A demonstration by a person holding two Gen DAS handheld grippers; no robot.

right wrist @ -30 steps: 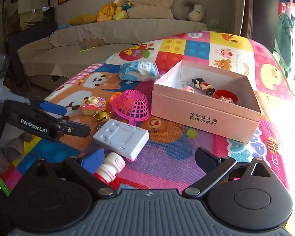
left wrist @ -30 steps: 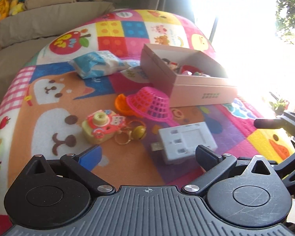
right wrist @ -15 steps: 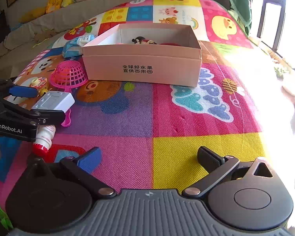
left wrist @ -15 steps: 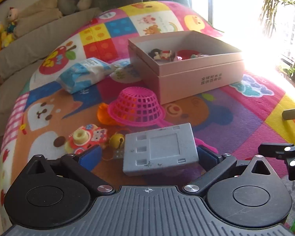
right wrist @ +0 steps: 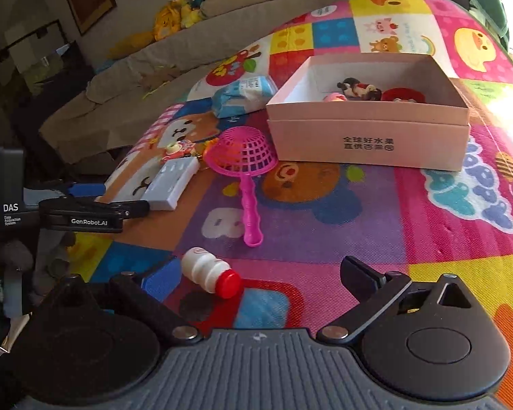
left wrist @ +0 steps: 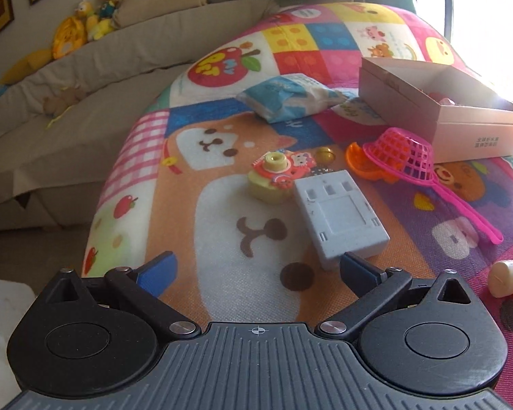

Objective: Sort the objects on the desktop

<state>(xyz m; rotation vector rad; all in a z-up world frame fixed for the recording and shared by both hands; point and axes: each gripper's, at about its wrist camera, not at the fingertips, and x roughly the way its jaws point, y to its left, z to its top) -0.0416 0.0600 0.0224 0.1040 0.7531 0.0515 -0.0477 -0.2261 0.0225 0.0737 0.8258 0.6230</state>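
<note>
Colourful patchwork play mat (right wrist: 444,225) bears an open pink cardboard box (right wrist: 369,143) at 1 o'clock. Left gripper (left wrist: 256,270) released, grey rectangular plastic adapter (left wrist: 338,215) touching its right finger. Right gripper (right wrist: 260,276) closing, gripping nothing; small white red-capped bottle (right wrist: 210,271) lies between its fingers.

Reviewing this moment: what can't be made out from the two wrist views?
- Pink box, left wrist view: contents hidden by its near wall and window glare.
- Box contents, right wrist view: too small to identify.
- Small white bottle, left wrist view: partly hidden behind the tool body.
- Grey power strip, right wrist view: near end covered by the left tool.
</note>
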